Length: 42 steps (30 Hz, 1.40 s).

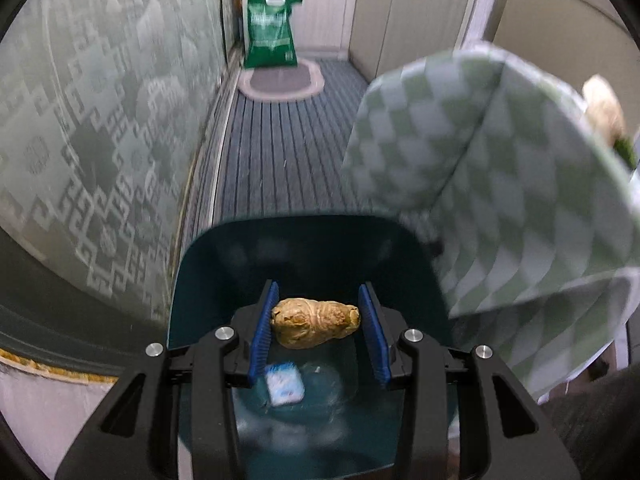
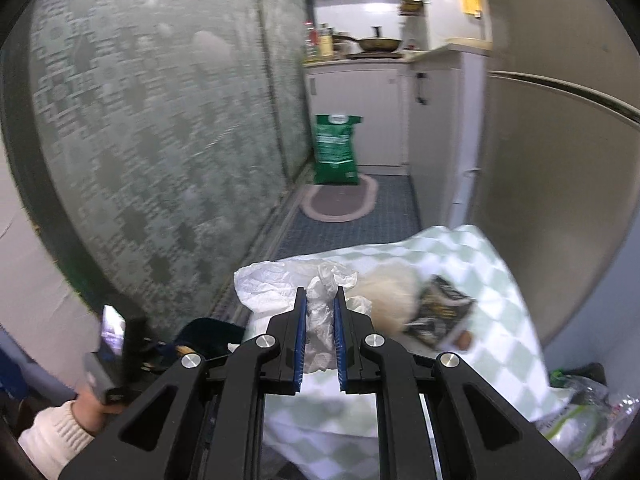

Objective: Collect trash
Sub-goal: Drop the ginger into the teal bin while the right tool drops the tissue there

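Note:
My left gripper (image 1: 316,316) is shut on a brown crumpled lump of trash (image 1: 314,322) and holds it over a dark teal bin (image 1: 224,256). A small blue-and-white wrapper (image 1: 284,388) lies at the bin's bottom. My right gripper (image 2: 320,312) is shut on a crumpled white plastic bag (image 2: 320,304) above a table with a green-and-white checked cloth (image 2: 492,280). A white paper sheet (image 2: 268,284), a pale fluffy lump (image 2: 392,300) and a black-and-gold packet (image 2: 440,312) lie on the cloth. The left gripper also shows at the lower left of the right wrist view (image 2: 116,360).
A frosted patterned glass door (image 1: 100,140) runs along the left. A green sack (image 1: 270,32) and an oval mat (image 1: 280,82) lie at the corridor's far end. Cabinets (image 1: 412,8) stand on the right. Bags of plastic trash (image 2: 580,420) sit at the lower right.

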### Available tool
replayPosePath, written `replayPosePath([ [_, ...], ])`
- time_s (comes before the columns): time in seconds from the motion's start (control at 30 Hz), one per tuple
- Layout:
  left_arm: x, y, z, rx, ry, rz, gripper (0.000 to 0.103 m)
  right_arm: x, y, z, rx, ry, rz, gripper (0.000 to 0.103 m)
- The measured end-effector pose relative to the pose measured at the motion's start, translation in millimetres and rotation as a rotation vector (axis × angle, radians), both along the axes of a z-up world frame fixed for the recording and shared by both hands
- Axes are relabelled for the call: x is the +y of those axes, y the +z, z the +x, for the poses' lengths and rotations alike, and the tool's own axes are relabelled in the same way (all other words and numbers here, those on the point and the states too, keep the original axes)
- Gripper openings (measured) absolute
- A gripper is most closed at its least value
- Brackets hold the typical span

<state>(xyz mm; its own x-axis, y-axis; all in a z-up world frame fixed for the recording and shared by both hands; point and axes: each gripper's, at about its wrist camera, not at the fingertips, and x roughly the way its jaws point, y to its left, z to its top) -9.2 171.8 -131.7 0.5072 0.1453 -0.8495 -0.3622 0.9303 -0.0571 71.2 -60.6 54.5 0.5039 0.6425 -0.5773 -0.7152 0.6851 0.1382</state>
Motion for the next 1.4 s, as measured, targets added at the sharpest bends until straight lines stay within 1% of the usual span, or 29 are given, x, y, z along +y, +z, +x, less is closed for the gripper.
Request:
replayPosePath([
  [0.07,4.0,-8.6,-3.4,0.035,0.002,0.001,0.045,13.0,-2.2,-6.5,0.007,0.032,-0.011,0.012],
  [0.13,8.4,-12.8,-6.9,0.048,0.006,-0.001,0.045,25.2,-5.0,-12.2,0.015,0.059,-0.022,0.012],
  [0.2,13.7,-17.0,-10.1,0.068,0.015,-0.007,0.052,40.4,-9.0,-18.9,0.024,0.087,-0.037,0.012],
  [0.27,17.8,-20.7,-13.3,0.083,0.026,-0.014,0.052,52.9,-12.4,-24.1,0.035,0.113,-0.049,0.012],
  [0.3,19.1,-21.1,-15.4,0.085,0.027,-0.011,0.050,56.7,-14.5,-26.5,0.038,0.122,-0.055,0.012],
  [0.4,20.6,-16.4,-22.2,0.059,0.022,-0.002,0.035,79.8,-26.4,-35.4,0.050,0.148,-0.108,0.012],
  [0.47,22.3,-9.8,-26.9,0.028,0.021,0.005,0.032,90.5,-33.4,-38.4,0.060,0.158,-0.137,0.012],
  [0.53,23.9,-1.9,-33.4,-0.001,0.029,0.016,0.026,102.6,-41.9,-41.0,0.071,0.168,-0.171,0.012],
  [0.6,25.0,7.1,-40.4,-0.037,0.034,0.017,0.023,114.5,-50.6,-43.0,0.081,0.178,-0.207,0.012],
  [0.7,22.4,28.1,-51.4,-0.108,0.024,0.046,0.021,126.0,-61.6,-45.1,0.094,0.189,-0.243,0.012],
  [0.77,18.6,44.9,-60.2,-0.172,0.017,0.062,0.018,133.2,-69.2,-46.4,0.104,0.200,-0.265,0.012],
  [0.9,11.8,74.9,-76.9,-0.312,-0.008,0.068,0.015,146.5,-81.7,-49.2,0.127,0.226,-0.301,0.012],
  [0.97,6.9,90.7,-86.8,-0.387,-0.019,0.084,0.015,153.2,-89.2,-52.0,0.143,0.243,-0.315,0.012],
  [1.07,0.4,109.3,-97.9,-0.477,-0.023,0.093,0.015,162.3,-98.0,-57.4,0.170,0.268,-0.329,0.013],
  [1.2,-4.4,128.5,-110.1,-0.567,-0.026,0.110,0.015,173.1,-111.0,-63.3,0.228,0.298,-0.338,0.014],
  [1.27,-7.4,136.1,-115.2,-0.607,-0.030,0.115,0.015,178.6,-116.5,-64.5,0.250,0.310,-0.341,0.021],
  [1.33,-10.7,144.3,-119.7,-0.650,-0.036,0.111,0.015,181.9,-121.0,-66.1,0.276,0.327,-0.344,0.048],
  [1.37,-12.7,149.0,-121.6,-0.674,-0.040,0.108,0.015,182.5,-121.1,-67.0,0.280,0.331,-0.336,0.050],
  [1.4,-13.8,151.1,-122.2,-0.689,-0.046,0.103,0.015,183.0,-118.9,-68.2,0.277,0.337,-0.321,0.051],
])
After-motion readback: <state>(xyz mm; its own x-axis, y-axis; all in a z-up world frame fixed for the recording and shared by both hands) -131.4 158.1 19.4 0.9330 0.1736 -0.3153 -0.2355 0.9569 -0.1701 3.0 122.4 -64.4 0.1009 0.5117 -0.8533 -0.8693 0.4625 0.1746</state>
